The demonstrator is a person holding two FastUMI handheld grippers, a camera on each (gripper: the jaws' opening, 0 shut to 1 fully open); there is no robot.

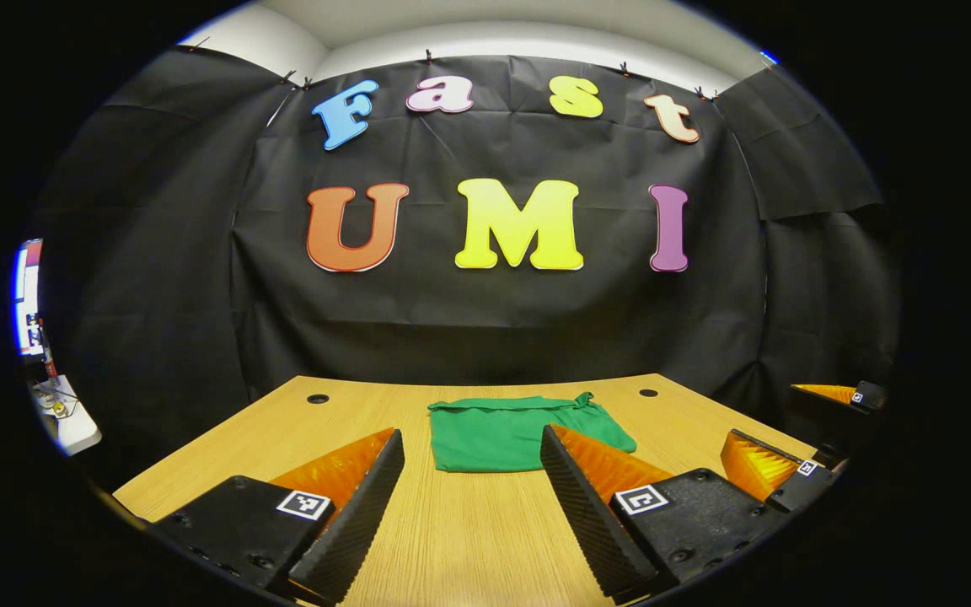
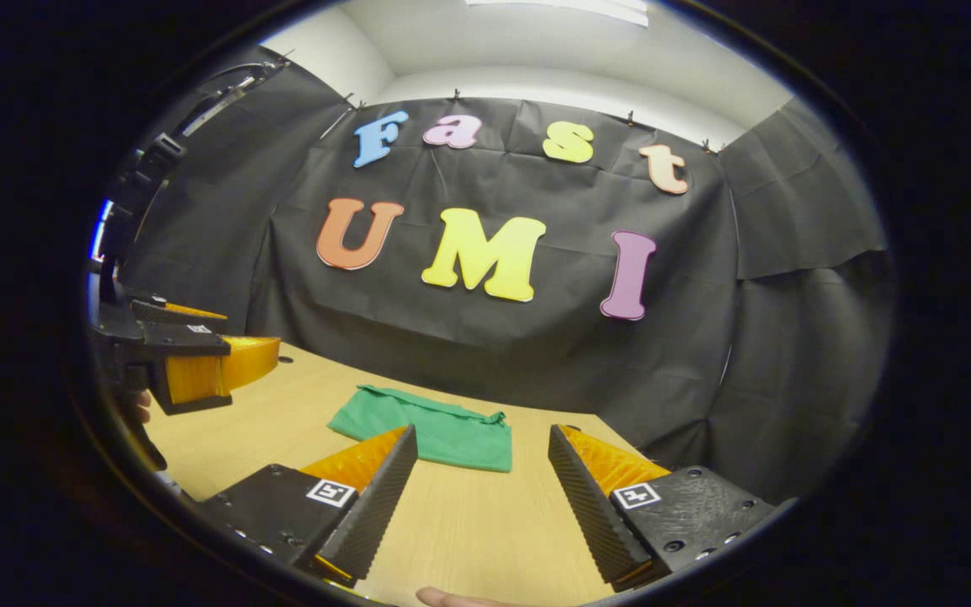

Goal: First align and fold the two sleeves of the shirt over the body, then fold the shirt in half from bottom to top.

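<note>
A green shirt (image 1: pixel 509 432) lies folded into a compact rectangle on the wooden table (image 1: pixel 469 531), toward its far side. In the left gripper view my left gripper (image 1: pixel 473 447) is open, held above the table short of the shirt's near edge, nothing between its fingers. My right gripper (image 1: pixel 797 438) appears at the right edge of that view, apart from the shirt. In the right gripper view the folded shirt (image 2: pixel 431 428) lies ahead and slightly left. My right gripper (image 2: pixel 483 443) is open and empty there. My left gripper (image 2: pixel 228 354) hovers at the far left, with a hand behind it.
Black cloth walls close the booth behind the table. Two round cable holes (image 1: pixel 318 398) (image 1: pixel 647 393) sit near the table's far edge. A white stand with a screen (image 1: pixel 30 295) is at the far left. A fingertip (image 2: pixel 443 597) shows at the bottom of the right gripper view.
</note>
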